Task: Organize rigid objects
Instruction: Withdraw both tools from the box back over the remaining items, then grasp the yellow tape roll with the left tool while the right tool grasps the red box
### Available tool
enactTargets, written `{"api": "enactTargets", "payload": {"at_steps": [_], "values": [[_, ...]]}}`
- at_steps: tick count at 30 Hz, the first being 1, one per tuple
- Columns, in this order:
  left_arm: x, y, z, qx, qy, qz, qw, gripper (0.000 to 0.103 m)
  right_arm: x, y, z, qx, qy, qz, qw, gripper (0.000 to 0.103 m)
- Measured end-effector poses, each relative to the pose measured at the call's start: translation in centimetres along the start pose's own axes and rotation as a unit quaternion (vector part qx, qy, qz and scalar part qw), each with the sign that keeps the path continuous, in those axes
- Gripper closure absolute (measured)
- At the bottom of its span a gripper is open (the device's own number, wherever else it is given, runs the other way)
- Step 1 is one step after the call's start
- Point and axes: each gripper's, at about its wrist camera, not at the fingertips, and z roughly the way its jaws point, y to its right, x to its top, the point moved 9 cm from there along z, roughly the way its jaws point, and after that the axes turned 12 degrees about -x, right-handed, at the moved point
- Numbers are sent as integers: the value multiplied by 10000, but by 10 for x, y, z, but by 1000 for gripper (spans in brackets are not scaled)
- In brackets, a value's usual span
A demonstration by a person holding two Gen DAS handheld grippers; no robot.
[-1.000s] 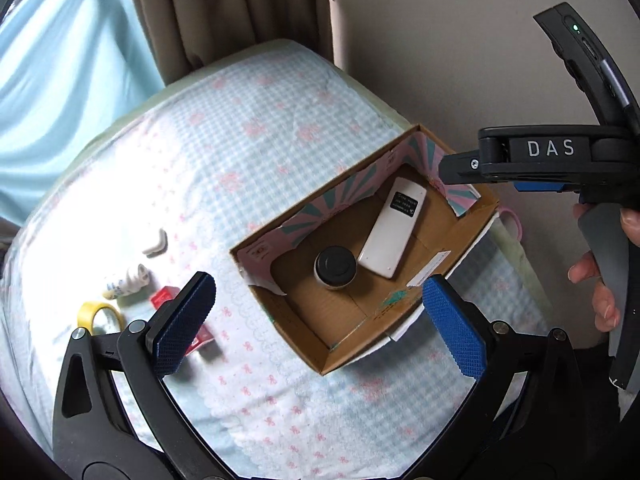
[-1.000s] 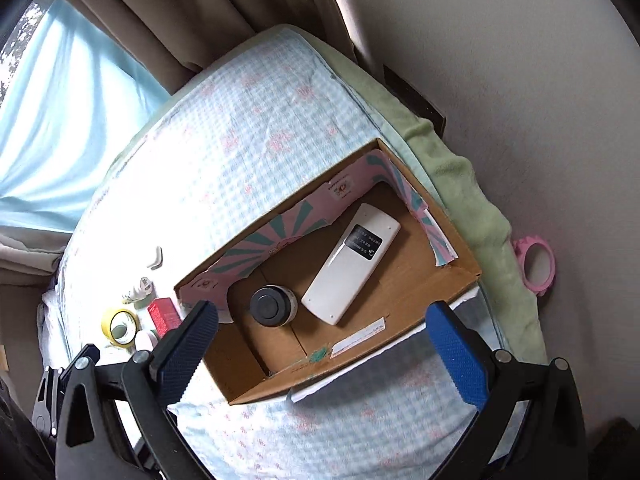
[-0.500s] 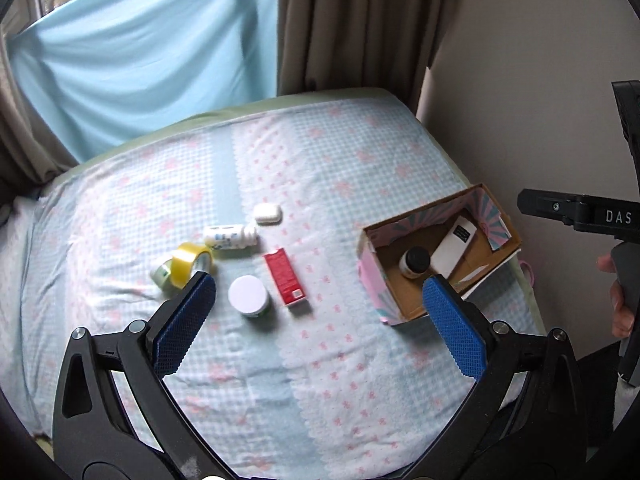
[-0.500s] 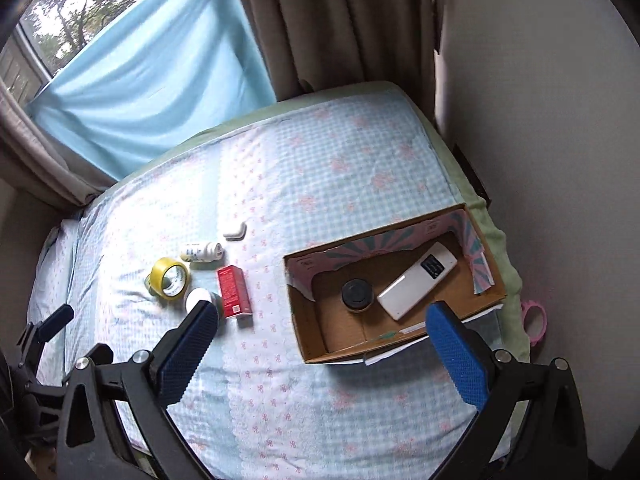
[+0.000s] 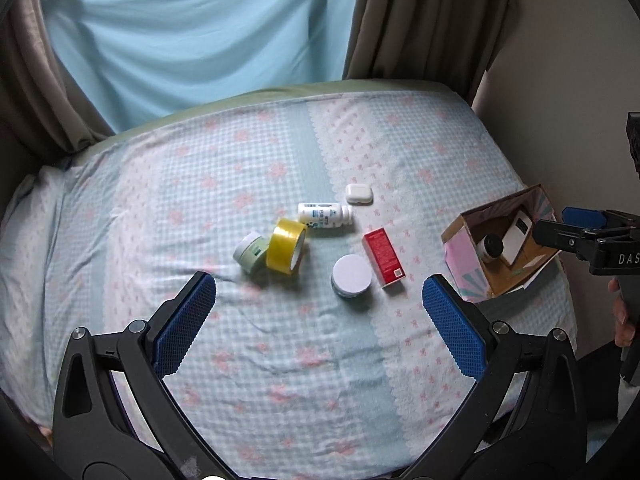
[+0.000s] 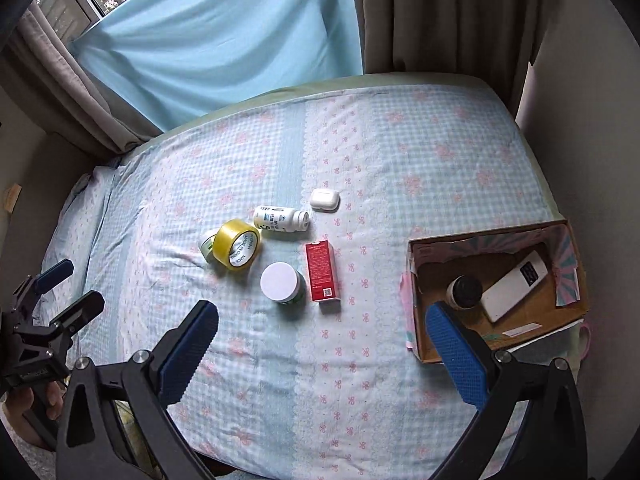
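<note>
Red rectangular carton [image 5: 383, 257] lies lengthwise ahead of our unclenched, empty left gripper [image 5: 318, 322]; our right gripper [image 6: 320, 334], likewise released, is comparably near.

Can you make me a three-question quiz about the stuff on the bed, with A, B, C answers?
1. Where is the white remote?
A. On the curtain
B. Inside the cardboard box
C. Under the tape

2. What colour is the tape roll?
A. Yellow
B. Purple
C. Black

3. How is the white bottle sitting?
A. Standing up
B. Held in a claw
C. Lying on its side

Answers:
1. B, the remote lies in the box beside a dark-lidded jar.
2. A, the roll is clear yellow, leaning by a pale green jar.
3. C, it lies flat on the bedspread, and both the left claw and right claw are open and empty.
</note>
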Motion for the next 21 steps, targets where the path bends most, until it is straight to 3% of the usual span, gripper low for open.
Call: {"api": "enactTargets", "payload": {"at_steps": [8, 21], "values": [[9, -50, 52, -187, -565, 237, 9979, 0, 9, -41, 53, -214, -405, -119, 9989, 0], [19, -90, 190, -403, -1617, 566, 9844, 0, 27, -54, 182, -476, -1205, -14, 9916, 0]]}}
